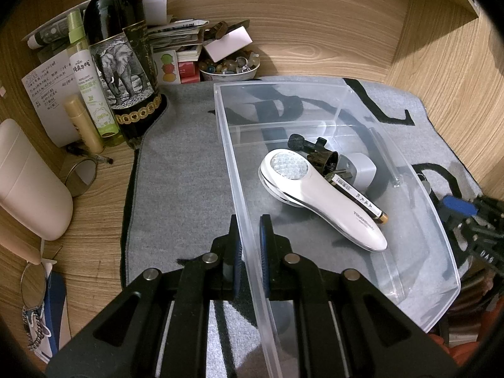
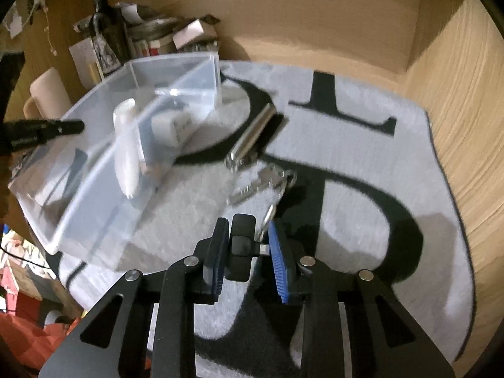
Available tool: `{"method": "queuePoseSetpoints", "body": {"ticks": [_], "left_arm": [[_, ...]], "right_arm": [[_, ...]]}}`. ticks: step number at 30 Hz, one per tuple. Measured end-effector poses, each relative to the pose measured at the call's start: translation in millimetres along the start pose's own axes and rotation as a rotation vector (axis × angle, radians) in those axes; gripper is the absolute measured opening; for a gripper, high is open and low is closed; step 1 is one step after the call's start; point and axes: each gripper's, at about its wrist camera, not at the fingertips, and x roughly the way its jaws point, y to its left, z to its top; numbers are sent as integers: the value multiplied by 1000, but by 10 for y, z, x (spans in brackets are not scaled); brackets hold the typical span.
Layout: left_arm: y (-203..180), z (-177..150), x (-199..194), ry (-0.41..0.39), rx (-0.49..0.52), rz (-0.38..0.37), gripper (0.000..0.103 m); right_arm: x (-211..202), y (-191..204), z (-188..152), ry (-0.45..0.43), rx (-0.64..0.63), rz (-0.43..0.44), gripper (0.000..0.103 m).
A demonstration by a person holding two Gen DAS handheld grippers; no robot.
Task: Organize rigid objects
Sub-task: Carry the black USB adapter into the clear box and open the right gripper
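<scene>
Left tool clenched on the near wall of the clear plastic bin, which stands on the grey mat over the wooden tabletop. Inside the bin: a white handheld device, a pen, a white plug adapter and a dark item partly hidden behind them – not identifiable.

Right tool holds a small black key fob between its pads; contact on the right pad is hard to confirm. Keys trail ahead on the mat – blurred. A metallic bar lies beyond, just beside the bin
</scene>
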Motion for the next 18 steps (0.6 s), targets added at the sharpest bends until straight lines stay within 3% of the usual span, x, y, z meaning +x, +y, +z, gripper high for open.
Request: {"method": "queuePoseSetpoints", "body": {"ticks": [18], "left_arm": [[3, -1, -1, 0, -1, -2, 10]], "right_arm": [[-385, 361, 825, -260, -104, 46, 24]]}}
